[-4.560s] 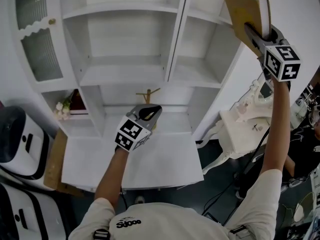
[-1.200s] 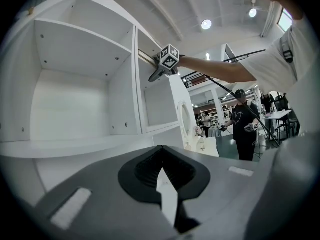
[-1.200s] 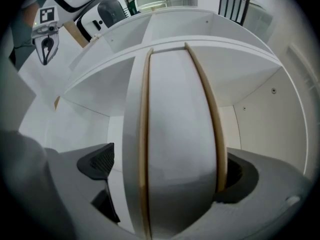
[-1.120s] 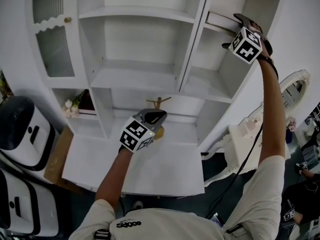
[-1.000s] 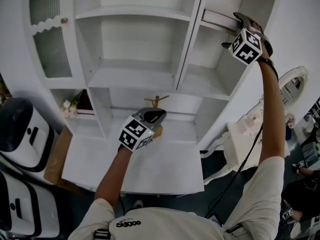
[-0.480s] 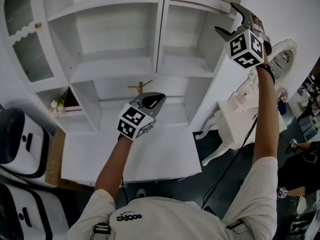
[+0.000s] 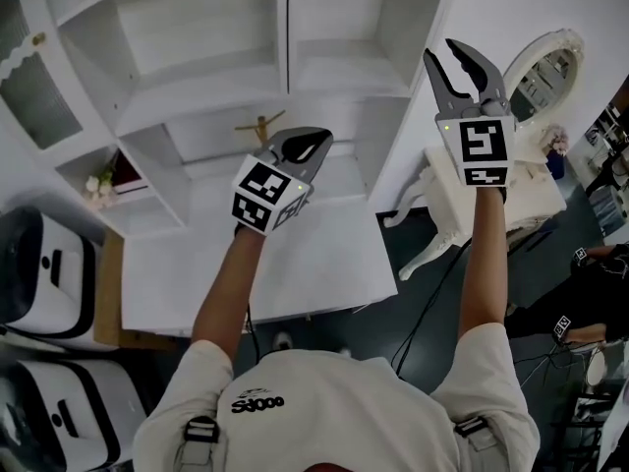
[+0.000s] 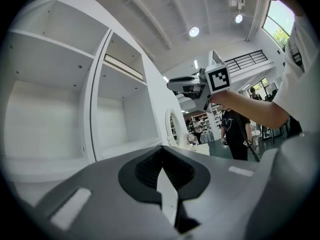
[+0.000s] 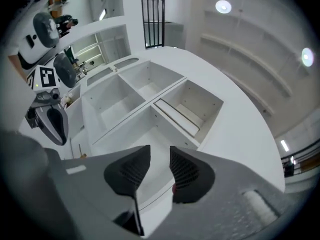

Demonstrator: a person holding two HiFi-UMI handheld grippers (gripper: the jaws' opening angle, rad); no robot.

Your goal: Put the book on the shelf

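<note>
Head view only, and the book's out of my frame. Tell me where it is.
Observer: The book is in the top right compartment of the shelf.
Operator: Tell me how it sits.
Observer: It lies flat on the board, not upright.
Operator: Check the left gripper's pads.
Observer: The left gripper has its jaws together, with nothing between them.

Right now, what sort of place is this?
Probably a staged home-furniture set inside a large hall: a white shelf unit, an ornate dressing table with oval mirror, and high ceiling lights.
</note>
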